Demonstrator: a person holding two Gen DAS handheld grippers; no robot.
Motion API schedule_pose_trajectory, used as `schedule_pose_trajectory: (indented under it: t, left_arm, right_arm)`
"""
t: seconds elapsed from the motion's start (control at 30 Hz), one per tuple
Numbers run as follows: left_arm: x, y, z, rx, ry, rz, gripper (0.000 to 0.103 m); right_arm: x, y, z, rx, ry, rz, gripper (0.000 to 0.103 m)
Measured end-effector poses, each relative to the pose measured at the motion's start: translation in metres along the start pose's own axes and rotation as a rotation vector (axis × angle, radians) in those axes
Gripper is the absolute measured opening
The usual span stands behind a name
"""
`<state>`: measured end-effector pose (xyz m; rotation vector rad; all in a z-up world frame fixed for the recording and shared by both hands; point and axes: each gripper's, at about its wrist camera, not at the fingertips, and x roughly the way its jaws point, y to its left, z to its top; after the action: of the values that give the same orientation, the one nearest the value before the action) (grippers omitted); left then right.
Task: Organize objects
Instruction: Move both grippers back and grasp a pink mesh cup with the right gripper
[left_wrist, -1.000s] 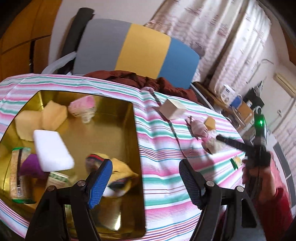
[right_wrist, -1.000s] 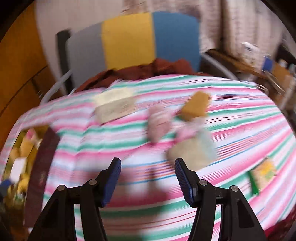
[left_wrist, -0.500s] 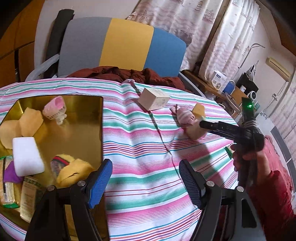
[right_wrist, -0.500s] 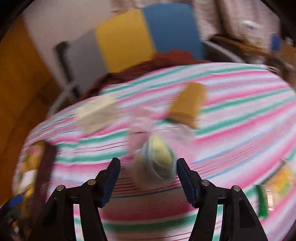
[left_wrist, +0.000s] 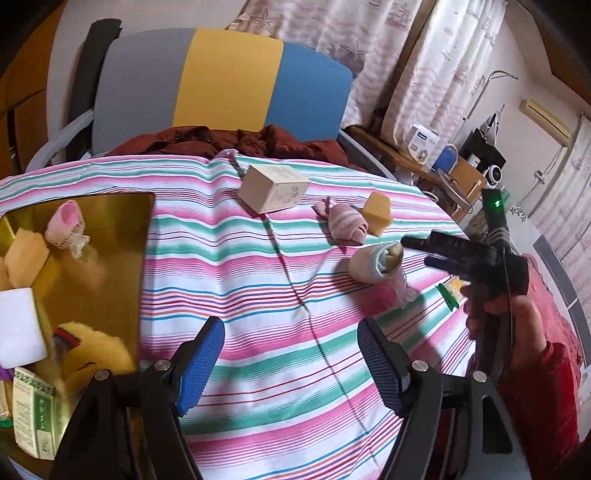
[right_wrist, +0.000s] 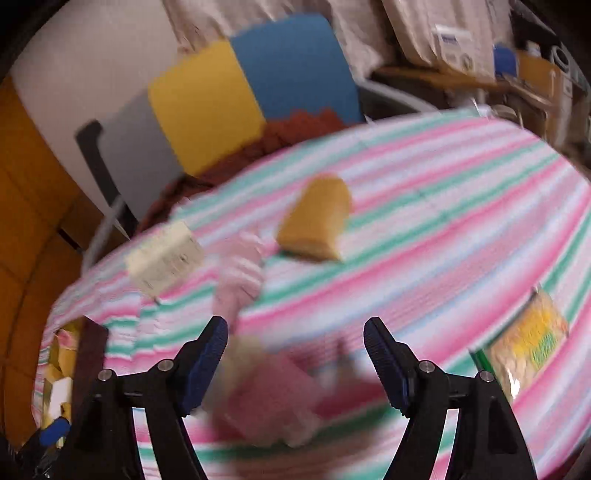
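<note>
My left gripper (left_wrist: 291, 365) hangs open and empty over the striped tablecloth (left_wrist: 258, 280), just right of the gold tray (left_wrist: 110, 258). A beige and blue rolled sock (left_wrist: 369, 264) lies on the cloth with a pink object (left_wrist: 386, 297) beside it. My right gripper (left_wrist: 415, 253), held by a hand, has its tips at the sock's right end. In the blurred right wrist view its jaws are opening (right_wrist: 295, 343). The rolled sock (right_wrist: 242, 354) and the pink object (right_wrist: 273, 398) lie low between the fingers, not pressed.
A cream box (left_wrist: 273, 188), a pink striped sock (left_wrist: 345, 223), a yellow sponge (left_wrist: 376, 214) and a green and yellow packet (left_wrist: 452, 291) lie on the cloth. The tray holds a white block (left_wrist: 18, 328), sponges and several small items. A chair (left_wrist: 221, 77) stands behind.
My left gripper has swung right, off the tray and over the cloth. My right gripper came down onto the rolled sock and pink object, and its jaws have spread wider.
</note>
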<state>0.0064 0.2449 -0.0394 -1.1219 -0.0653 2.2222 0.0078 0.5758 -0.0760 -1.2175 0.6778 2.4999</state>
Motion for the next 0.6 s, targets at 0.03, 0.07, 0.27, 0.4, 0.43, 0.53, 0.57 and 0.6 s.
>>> schedule_pose_trajectory:
  t: [0.03,0.07,0.27,0.4,0.43,0.53,0.57,0.6]
  left_arm:
    - [0.002,-0.003,0.002,0.005,0.001,-0.001,0.076]
    - [0.005,-0.007,0.004,0.017,0.002,-0.002,0.076]
    - [0.026,-0.028,0.017,0.058,0.013,-0.023,0.076]
    - [0.045,-0.042,0.025,0.074,0.032,-0.045,0.075]
    - [0.05,-0.045,0.027,0.079,0.035,-0.041,0.075]
    - [0.064,-0.054,0.034,0.098,0.049,-0.043,0.075]
    - [0.073,-0.058,0.037,0.11,0.067,-0.044,0.075]
    - [0.078,-0.059,0.04,0.111,0.076,-0.041,0.075]
  right_arm:
    - [0.002,-0.002,-0.004,0.007,0.026,-0.027,0.077]
    - [0.006,-0.004,-0.009,0.017,0.058,-0.047,0.077]
    - [0.012,-0.004,-0.023,0.005,0.137,0.012,0.077]
    - [0.025,0.017,-0.025,-0.094,0.164,0.014,0.074]
    - [0.029,0.021,-0.025,-0.107,0.179,0.037,0.07]
    - [0.03,0.027,-0.025,-0.127,0.187,0.079,0.05]
    - [0.028,0.027,-0.025,-0.137,0.185,0.071,0.049]
    - [0.026,0.027,-0.026,-0.138,0.185,0.075,0.049]
